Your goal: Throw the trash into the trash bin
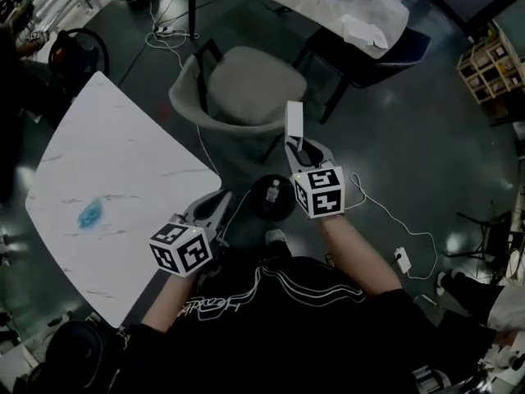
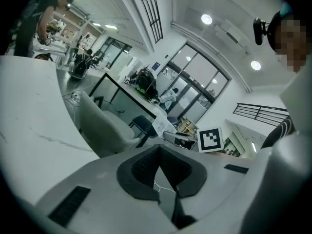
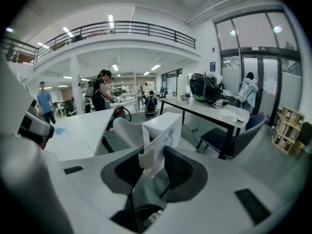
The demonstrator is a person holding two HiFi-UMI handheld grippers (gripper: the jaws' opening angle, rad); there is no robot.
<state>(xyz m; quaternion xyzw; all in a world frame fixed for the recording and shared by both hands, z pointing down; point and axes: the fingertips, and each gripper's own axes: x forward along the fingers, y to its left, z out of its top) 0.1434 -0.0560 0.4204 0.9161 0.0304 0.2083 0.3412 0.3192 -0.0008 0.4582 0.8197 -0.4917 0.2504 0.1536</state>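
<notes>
White card carton, narrow and upright, is pinched at its lower end by the right gripper. In the right gripper view its fingers stand partly apart with the carton clamped between their dark ribbed pads, a folded flap of it sticking out on the left side.

The left gripper is to the left, nearer the person's body. In the left gripper view its fingers are brought together at the tips with nothing between them.

A round black trash bin stands on the dark floor between the two grippers, close in front of the person. Something small and pale lies inside it; what it is cannot be made out. In the head view the carton shows just beyond the bin, against the near edge of a grey shell chair.

On the left is a white marble surface, with a crumpled blue scrap lying near its left side. A second pale surface runs across the far side with white paper at its right end, and a dark blue chair sits by it. A white cable trails over the floor to the right of the bin.
</notes>
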